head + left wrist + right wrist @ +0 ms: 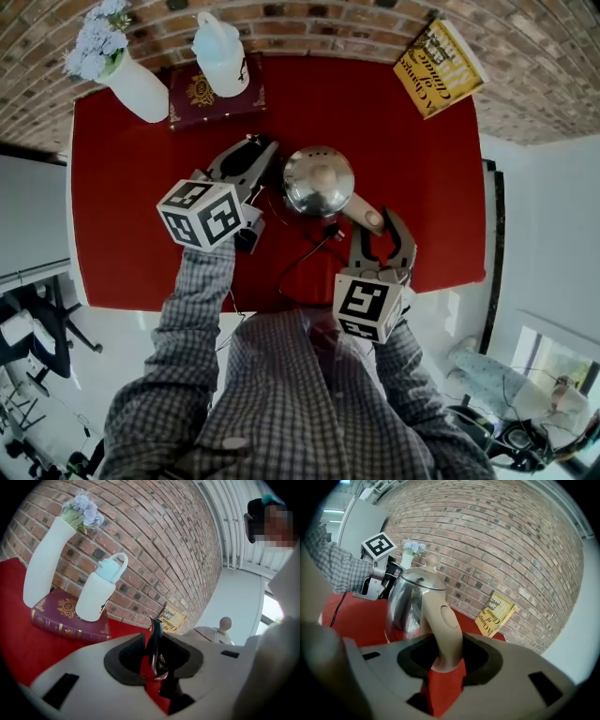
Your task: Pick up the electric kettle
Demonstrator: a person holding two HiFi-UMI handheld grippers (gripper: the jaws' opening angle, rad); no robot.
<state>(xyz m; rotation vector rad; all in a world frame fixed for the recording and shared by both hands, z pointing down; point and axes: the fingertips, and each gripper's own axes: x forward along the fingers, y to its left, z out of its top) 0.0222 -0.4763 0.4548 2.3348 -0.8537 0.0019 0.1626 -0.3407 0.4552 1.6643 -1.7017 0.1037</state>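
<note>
Between the right gripper's (443, 658) jaws is the beige handle (446, 620) of the electric kettle (319, 180), pinched from both sides. The left gripper's (154, 656) jaws are closed on its thin spout (155, 637). The kettle sits mid-way across the red table (131, 225), and a yellow book (438, 67) leans against the brick wall (309, 23) behind.

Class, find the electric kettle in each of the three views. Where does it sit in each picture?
Head view: electric kettle just above centre.
Left gripper view: spout low at centre between the jaws, lid to its right.
Right gripper view: body left of centre, handle between the jaws.
Shared landmark: the yellow book.
</note>
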